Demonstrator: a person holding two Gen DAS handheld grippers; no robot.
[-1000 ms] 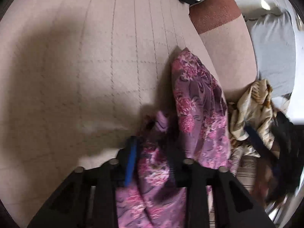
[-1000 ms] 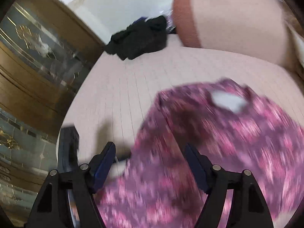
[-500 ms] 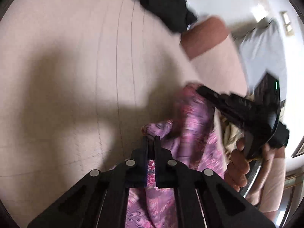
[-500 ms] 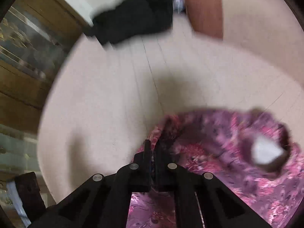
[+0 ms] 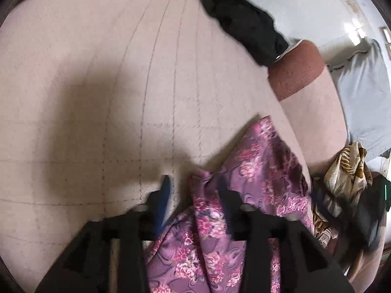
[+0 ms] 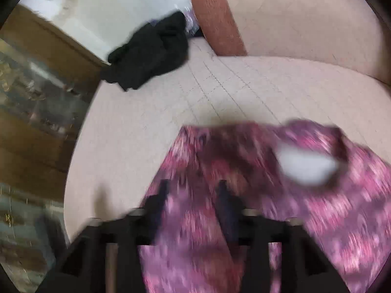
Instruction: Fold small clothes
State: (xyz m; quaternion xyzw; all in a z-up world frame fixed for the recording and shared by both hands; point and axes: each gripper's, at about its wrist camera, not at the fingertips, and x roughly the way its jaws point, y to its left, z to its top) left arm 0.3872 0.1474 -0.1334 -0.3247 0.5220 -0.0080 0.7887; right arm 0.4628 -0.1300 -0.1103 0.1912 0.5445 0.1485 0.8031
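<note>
Fingers of left gripper (image 5: 193, 188) spread apart over beige quilted sofa seat (image 5: 97, 97), purple floral garment (image 5: 244, 195) lying between and right of them, right gripper (image 6: 193, 190) likewise parted above same garment (image 6: 244, 207), black clothing (image 6: 149, 53) far back.

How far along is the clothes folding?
Early. The purple flowered garment lies rumpled on the sofa seat, not neatly folded. Both the left gripper and right gripper are open over it. A black garment and patterned cloth wait unfolded.
</note>
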